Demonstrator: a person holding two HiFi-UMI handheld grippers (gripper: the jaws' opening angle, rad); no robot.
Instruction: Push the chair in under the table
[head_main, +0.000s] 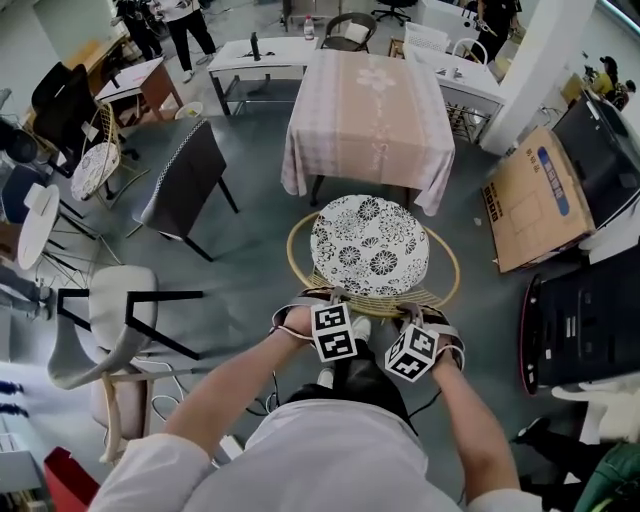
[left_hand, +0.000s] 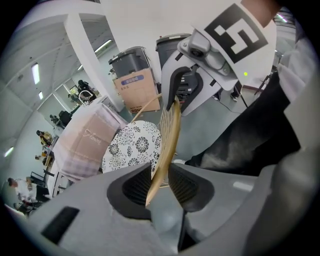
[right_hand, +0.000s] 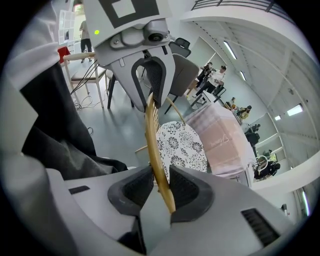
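One chair (head_main: 370, 245), a round black-and-white flowered seat cushion set inside a wide golden cane hoop (head_main: 447, 262), stands on the grey floor (head_main: 250, 270). It is just in front of the bench (head_main: 370, 110), which is draped in a pink-and-white checked cloth. The seat's far edge sits about level with the hanging hem, so I judge the chair is not yet tucked under.

The likeliest trouble starts at the hold. The left claw (left_hand: 161, 182) and the right claw (right_hand: 161, 189) each straddle the hoop's near rim, close together. In both, the pads stand wider than the thin cane, which lies loosely across the gap rather than pinched. A push from such a slack hold could let the rim slide or twist out. If one side leads, the chair may swing. The broad hoop could then knock a dark bench leg (head_main: 316, 190) or drag the cloth.

The chair faces the bench with its back to the person. Its front-to-back line runs straight away up the head view, roughly on the bench's middle. The hoop's long axis lies across that line, left to right, parallel to the bench's near edge.
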